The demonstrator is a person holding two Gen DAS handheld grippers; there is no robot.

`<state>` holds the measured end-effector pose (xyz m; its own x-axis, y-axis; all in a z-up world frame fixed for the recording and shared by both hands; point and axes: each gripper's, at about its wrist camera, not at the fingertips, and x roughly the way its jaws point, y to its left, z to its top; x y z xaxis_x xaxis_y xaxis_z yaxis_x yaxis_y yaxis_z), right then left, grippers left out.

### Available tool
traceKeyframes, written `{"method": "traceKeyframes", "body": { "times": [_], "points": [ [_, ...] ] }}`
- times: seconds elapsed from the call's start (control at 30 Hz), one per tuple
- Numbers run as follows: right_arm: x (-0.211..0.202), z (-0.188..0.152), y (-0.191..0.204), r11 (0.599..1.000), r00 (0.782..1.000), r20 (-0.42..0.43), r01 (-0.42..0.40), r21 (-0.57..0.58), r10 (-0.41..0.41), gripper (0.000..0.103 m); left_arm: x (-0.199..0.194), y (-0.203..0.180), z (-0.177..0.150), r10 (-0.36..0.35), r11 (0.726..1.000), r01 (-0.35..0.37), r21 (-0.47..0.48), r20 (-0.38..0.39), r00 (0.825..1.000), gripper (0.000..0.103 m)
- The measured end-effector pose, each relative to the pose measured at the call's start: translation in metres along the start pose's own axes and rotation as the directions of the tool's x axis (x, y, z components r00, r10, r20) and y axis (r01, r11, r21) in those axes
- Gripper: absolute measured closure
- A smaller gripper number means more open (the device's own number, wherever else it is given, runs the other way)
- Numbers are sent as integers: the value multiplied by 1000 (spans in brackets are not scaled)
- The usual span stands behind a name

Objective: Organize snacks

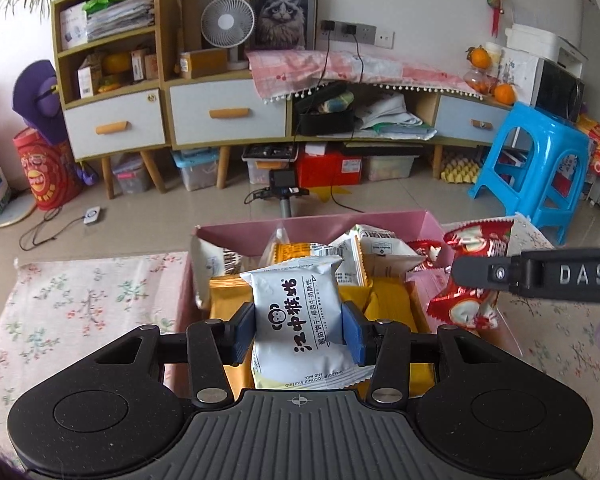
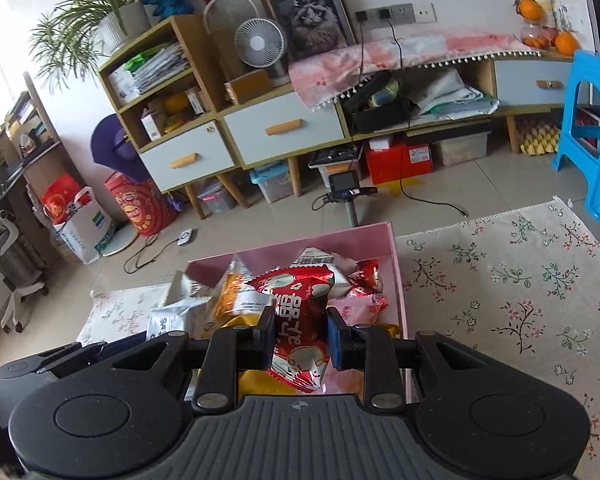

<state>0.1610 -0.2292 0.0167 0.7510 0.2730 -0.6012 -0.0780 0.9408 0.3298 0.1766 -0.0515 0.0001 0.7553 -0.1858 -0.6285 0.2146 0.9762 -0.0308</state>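
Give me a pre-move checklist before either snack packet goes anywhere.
1. Left gripper clamped on the white packet: ok, pads press both sides.
2. Right gripper clamped on the red packet: ok, packet pinched at its middle.
3. Both packets clear of the pile in the pink box: cannot tell, their lower ends hide what is beneath.
4. Grippers apart from each other: ok, the right one sits off to the side in the left wrist view.
5. Bare floral cloth beside the box for setting down: ok.
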Motion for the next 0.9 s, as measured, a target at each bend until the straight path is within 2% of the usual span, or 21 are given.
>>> {"method": "traceKeyframes", "body": {
  "times": [0.2,0.47,0.57,0.63,0.73,0.9],
  "points": [
    [13,3,-10,1000,1000,-20,9,1,-9,89,22,-2,4,7,999,-8,-33,-19,1000,60],
    [16,8,-19,997,999,-13,-43,58,43,84,29,-6,10,-3,1000,3,-28,-1,1000,55],
    [15,9,-19,997,999,-9,-36,64,36,72,28,-8,10,-3,1000,3,-25,4,1000,42],
    [13,9,-19,997,1000,-9,-28,65,29,66,25,-9,9,-1,1000,2,-24,11,1000,37],
    [10,9,-17,998,1000,-8,-16,57,17,61,20,-10,9,-4,1000,4,-23,17,1000,33],
    [-1,8,-17,998,1000,5,-7,56,7,45,6,-10,8,-9,1000,10,-18,29,1000,26]
  ]
}}
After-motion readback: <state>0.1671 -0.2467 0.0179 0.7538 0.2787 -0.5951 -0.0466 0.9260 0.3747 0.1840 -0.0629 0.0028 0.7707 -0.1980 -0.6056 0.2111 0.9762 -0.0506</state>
